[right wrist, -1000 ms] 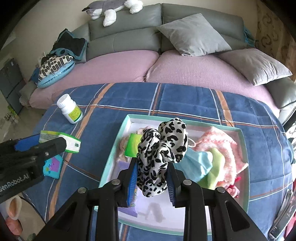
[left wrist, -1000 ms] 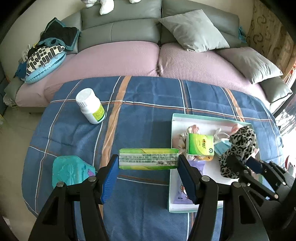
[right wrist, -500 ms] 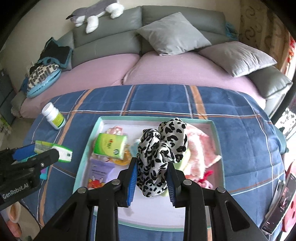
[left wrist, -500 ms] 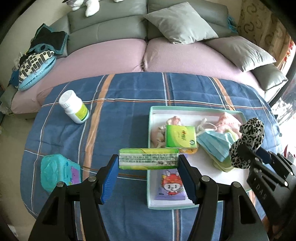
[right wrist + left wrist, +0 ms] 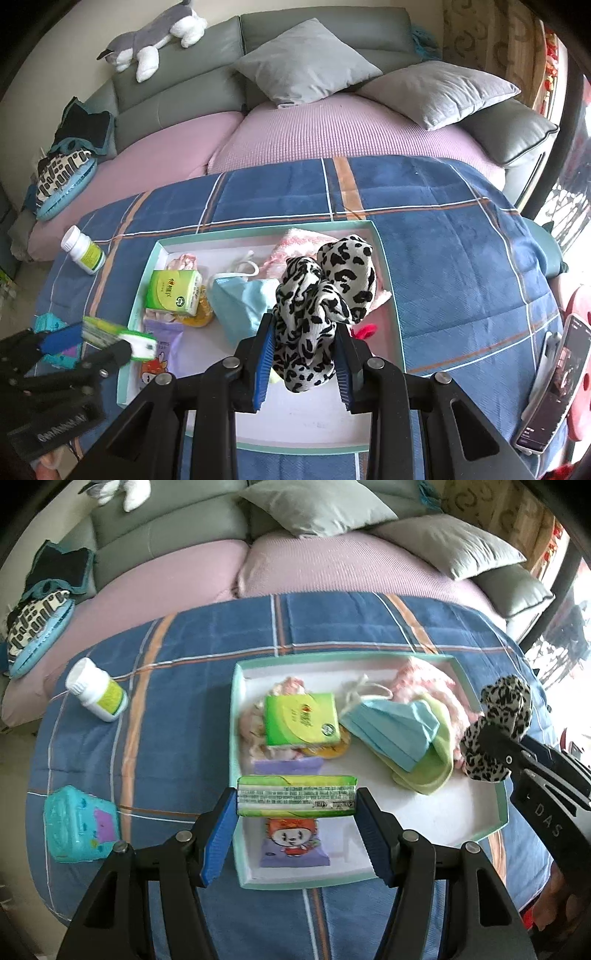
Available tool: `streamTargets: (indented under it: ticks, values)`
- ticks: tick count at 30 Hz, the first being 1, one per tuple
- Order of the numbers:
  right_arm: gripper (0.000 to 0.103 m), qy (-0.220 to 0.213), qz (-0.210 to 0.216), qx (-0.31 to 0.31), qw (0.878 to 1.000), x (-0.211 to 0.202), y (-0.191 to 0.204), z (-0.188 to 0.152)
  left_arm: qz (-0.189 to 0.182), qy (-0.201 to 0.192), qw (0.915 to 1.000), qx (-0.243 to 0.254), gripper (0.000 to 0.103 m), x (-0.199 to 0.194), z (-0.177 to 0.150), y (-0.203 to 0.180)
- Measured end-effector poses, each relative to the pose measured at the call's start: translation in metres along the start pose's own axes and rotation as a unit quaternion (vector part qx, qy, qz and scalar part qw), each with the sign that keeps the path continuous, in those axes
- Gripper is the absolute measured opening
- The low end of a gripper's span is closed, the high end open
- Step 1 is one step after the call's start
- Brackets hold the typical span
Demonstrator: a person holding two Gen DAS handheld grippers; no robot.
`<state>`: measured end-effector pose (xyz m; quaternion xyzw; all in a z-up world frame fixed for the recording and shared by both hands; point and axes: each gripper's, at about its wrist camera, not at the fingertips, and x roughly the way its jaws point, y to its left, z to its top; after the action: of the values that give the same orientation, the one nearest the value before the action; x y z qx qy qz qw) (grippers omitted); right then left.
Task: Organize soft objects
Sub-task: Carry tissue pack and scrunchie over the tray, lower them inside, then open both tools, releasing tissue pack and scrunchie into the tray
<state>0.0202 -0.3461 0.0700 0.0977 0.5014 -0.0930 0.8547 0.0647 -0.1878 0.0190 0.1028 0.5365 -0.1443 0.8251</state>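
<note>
My left gripper (image 5: 296,796) is shut on a green tissue pack (image 5: 296,796), held above the near left part of the white tray (image 5: 480,836); it also shows in the right wrist view (image 5: 118,338). My right gripper (image 5: 304,360) is shut on a leopard-print scrunchie (image 5: 325,295), held above the tray's right side (image 5: 386,258); the scrunchie also shows in the left wrist view (image 5: 498,727). In the tray lie another green tissue pack (image 5: 301,720), a blue face mask (image 5: 391,725), a green cloth (image 5: 432,771), a pink cloth (image 5: 424,675) and a purple cartoon pack (image 5: 291,843).
The tray sits on a blue plaid cloth (image 5: 177,686). A white pill bottle (image 5: 96,695) and a teal toy (image 5: 79,823) lie to the tray's left. A phone (image 5: 554,380) lies at the right. A sofa with grey cushions (image 5: 306,62) stands behind.
Both grippers have moved to the right relative to the tray. The held tissue pack is now over the tray's left part, and the scrunchie is over its right side.
</note>
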Motion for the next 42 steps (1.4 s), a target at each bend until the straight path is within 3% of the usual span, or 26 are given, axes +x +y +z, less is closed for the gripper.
streamTargets:
  ticks: [11, 26, 29, 33, 42]
  values:
    - [0.032, 0.010, 0.030, -0.025, 0.999, 0.006, 0.020, -0.003, -0.014, 0.023, 0.9996, -0.003, 0.065, 0.023, -0.004, -0.005]
    - [0.034, 0.068, 0.034, -0.045, 0.996, 0.041, 0.032, -0.014, -0.019, 0.035, 0.9991, -0.011, 0.065, 0.036, -0.006, 0.002]
    - [0.036, 0.064, 0.031, -0.044, 0.996, 0.038, 0.032, -0.013, -0.021, 0.036, 0.9990, -0.013, 0.065, 0.035, -0.005, 0.004]
    - [0.051, 0.054, 0.026, -0.040, 0.997, 0.032, 0.029, -0.010, -0.023, 0.030, 0.9991, -0.017, 0.066, 0.029, -0.004, 0.007]
    - [0.051, 0.029, 0.024, -0.027, 0.999, 0.015, 0.023, -0.005, -0.022, 0.004, 0.9993, -0.032, 0.067, 0.006, 0.002, 0.021]
